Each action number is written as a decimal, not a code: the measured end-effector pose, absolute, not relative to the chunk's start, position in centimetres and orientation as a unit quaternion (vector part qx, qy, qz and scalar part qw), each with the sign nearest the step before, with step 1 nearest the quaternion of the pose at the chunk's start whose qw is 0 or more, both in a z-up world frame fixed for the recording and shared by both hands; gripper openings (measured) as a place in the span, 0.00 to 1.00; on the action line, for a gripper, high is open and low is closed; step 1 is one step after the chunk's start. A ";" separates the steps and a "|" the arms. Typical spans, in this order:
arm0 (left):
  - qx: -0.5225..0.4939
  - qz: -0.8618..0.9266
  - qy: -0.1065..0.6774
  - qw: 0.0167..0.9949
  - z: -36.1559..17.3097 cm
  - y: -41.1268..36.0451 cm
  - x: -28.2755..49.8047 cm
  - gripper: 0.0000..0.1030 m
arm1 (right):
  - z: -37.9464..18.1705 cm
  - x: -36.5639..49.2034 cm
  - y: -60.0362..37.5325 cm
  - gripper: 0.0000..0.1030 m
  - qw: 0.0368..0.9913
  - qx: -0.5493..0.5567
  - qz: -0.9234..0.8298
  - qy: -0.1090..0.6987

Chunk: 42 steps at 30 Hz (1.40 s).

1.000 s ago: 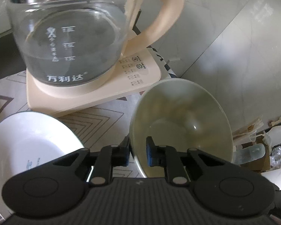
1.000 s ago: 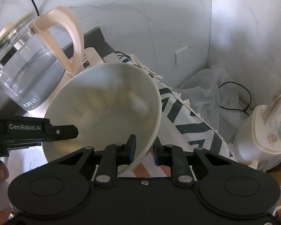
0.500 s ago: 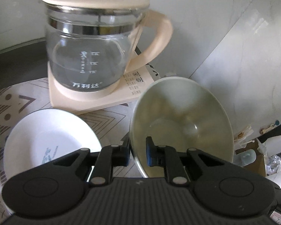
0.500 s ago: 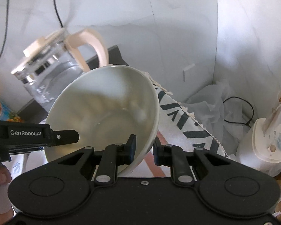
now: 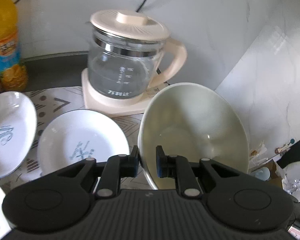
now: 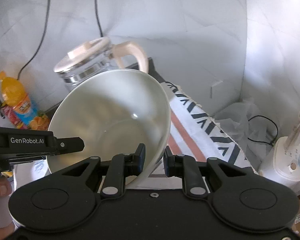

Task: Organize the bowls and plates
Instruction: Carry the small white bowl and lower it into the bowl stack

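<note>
In the left wrist view an orange drink bottle (image 5: 5, 38) stands at the far left against the wall; below it two white plates with blue markings lie on the patterned tablecloth (image 5: 56, 102), the left plate (image 5: 9, 134) tilted and blurred, the right plate (image 5: 82, 140) flat just beside it; behind them a glass kettle (image 5: 126, 64) with a cream lid sits on its cream base; to the right, the left gripper (image 5: 147, 163) pinches the near rim of a pale green bowl (image 5: 192, 130), one finger outside, one inside, the bowl tipped up off the cloth. In the right wrist view the left gripper's black body enters from the left edge, a thumb (image 6: 2, 189) beneath it; the right gripper (image 6: 154, 160) clamps the same bowl's opposite rim, narrow; further right the cloth's fringed edge hangs, and a white appliance (image 6: 286, 160) stands at the far right.
</note>
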<state>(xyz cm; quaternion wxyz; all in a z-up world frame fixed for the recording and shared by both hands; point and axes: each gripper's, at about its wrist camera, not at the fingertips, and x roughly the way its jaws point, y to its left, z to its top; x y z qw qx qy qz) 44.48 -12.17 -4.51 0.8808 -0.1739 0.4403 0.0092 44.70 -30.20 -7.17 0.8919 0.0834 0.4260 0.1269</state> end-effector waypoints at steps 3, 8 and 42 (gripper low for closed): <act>-0.178 0.020 0.433 0.883 -3.8 -11.9 42.8 0.15 | -6.5 43.7 -29.7 0.18 0.893 0.079 0.139 0.421; -0.187 0.039 0.423 0.885 -3.2 -11.2 40.4 0.15 | -5.7 42.2 -29.0 0.18 0.892 0.072 0.161 0.415; -0.229 0.104 0.454 0.855 -5.5 -7.8 28.4 0.15 | -6.5 33.8 -24.7 0.24 0.860 0.027 0.243 0.449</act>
